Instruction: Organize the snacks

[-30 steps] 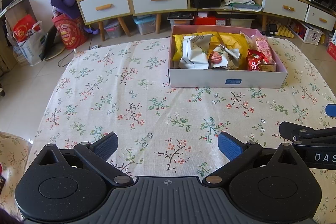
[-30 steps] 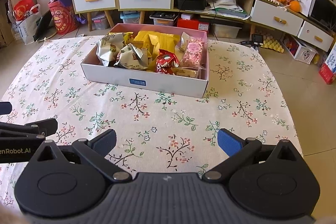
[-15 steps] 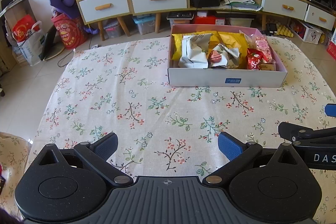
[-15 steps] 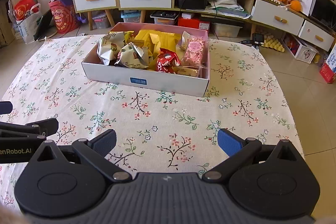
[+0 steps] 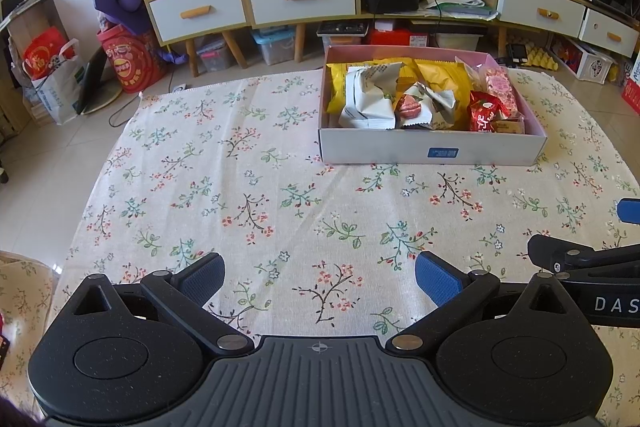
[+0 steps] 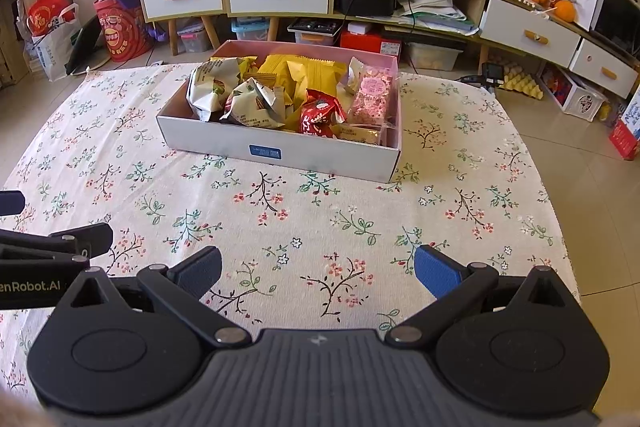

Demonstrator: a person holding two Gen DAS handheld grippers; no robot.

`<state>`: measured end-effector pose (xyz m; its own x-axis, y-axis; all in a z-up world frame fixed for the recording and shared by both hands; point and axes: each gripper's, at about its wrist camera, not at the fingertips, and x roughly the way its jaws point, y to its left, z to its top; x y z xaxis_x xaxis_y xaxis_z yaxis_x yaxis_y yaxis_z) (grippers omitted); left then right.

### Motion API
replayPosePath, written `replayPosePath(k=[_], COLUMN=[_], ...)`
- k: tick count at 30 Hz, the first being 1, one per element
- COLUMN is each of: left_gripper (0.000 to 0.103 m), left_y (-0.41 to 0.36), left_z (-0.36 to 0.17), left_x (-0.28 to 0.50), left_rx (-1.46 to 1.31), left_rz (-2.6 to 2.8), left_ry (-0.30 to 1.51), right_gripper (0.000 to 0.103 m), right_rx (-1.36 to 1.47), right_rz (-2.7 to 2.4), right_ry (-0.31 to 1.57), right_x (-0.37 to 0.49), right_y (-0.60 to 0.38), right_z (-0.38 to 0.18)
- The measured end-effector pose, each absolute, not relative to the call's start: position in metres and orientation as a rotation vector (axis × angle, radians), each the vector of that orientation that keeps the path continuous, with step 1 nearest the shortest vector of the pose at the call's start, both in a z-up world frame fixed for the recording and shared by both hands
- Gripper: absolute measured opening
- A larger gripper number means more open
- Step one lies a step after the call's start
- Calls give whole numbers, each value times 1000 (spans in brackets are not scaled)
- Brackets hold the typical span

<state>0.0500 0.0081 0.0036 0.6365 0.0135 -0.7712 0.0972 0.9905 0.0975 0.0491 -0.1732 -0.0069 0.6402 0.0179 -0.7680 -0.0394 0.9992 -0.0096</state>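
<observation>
Upper right of the left wrist view, the snack box (image 5: 432, 151) sits packed on the bench (image 5: 240, 187). We hold the left hand-held gripper (image 5: 320, 273) and right hand-held gripper (image 6: 318, 269) wide and empty, well short of it. Sorting seems finished or unstarted; bare cloth leaves us free room.

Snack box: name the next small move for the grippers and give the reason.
Probably none beyond pulling back: every snack in view already lies inside the snack box, and the floral tablecloth around it shows no loose packets. The left gripper and right gripper are both open and empty, short of it.
</observation>
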Motion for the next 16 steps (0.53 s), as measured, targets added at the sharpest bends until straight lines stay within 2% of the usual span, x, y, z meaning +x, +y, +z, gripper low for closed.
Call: replayPosePath(k=[16], left_gripper=[102], left_y=[8], left_z=[-2], left_x=[48], left_rx=[134], left_rz=[-51], left_ry=[888], right_gripper=[103], right_rx=[-31], right_rz=[34], right_ry=[882], right_x=[49], right_y=[-174], right_z=[-7])
